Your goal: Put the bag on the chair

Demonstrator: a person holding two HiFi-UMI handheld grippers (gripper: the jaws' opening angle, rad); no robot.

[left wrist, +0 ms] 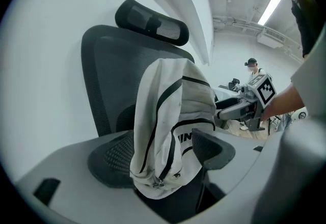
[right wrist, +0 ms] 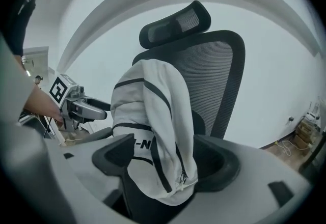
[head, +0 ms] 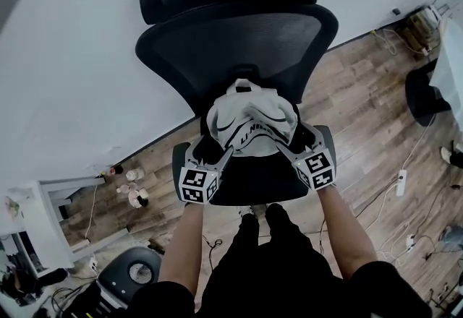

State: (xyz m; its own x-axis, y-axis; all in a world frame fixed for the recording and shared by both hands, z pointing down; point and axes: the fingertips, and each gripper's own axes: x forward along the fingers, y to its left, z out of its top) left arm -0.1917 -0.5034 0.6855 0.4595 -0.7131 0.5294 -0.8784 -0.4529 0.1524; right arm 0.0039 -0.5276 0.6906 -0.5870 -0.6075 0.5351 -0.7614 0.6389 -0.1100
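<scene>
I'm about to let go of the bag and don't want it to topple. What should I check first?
1. Grip of left hand-held gripper on bag: ok, shut on it.
2. Grip of right hand-held gripper on bag: ok, shut on it.
3. Bag above the seat, not past its edge: ok.
4. Bag upright: ok.
5. Bag's bottom resting on the seat: cannot tell.
6. The backrest behind the bag: ok.

**Room around the work: floor, wall, clutter**

A wood-plank floor (head: 362,121) meets a white wall (head: 65,78). A white power strip (head: 401,182) lies on the planks at the right, with cables near it. White furniture (head: 51,226) stands at the lower left. In the left gripper view, a person (left wrist: 251,73) stands in the background under a ceiling strip light (left wrist: 270,6).
</scene>
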